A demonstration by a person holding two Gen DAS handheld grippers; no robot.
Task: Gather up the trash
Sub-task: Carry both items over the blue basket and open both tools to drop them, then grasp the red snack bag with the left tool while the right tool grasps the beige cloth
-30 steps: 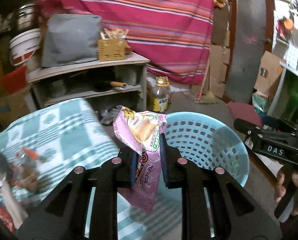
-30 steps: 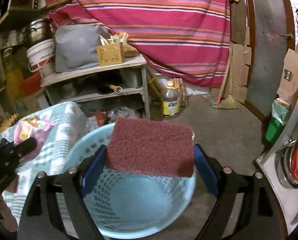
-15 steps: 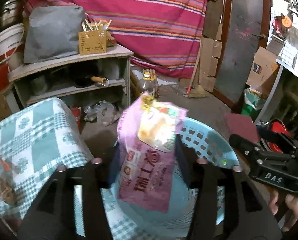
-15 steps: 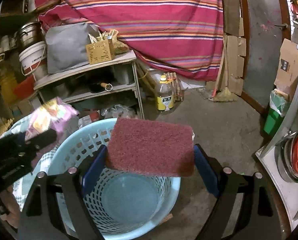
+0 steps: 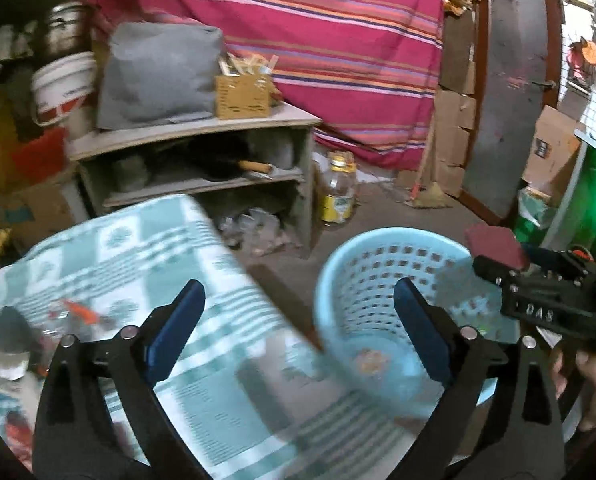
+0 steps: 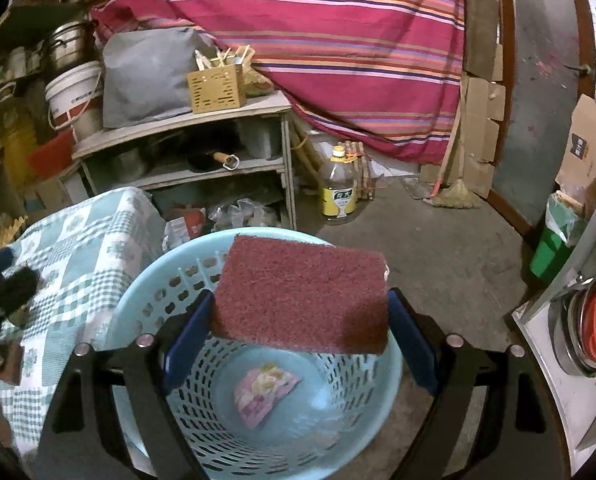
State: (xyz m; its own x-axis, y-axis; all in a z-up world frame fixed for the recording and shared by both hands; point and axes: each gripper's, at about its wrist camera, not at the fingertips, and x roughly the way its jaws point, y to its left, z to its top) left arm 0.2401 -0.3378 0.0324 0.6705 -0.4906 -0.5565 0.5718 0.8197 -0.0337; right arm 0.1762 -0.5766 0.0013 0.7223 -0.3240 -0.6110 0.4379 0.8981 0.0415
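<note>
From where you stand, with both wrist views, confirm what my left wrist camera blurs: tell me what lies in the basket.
Observer: A pink snack wrapper lies on the floor of the blue basket.
Operator: Tell me how the right gripper is loaded.
Observer: The right gripper is shut on a dark red scouring pad, its blue pads pressing the pad's two ends.
Operator: Say where that pad is relative to the basket.
Observer: It hangs over the basket's opening, above the wrapper, not touching the rim.
Operator: Report my own gripper.
Observer: The left gripper is opening, nothing between its jaws.
</note>
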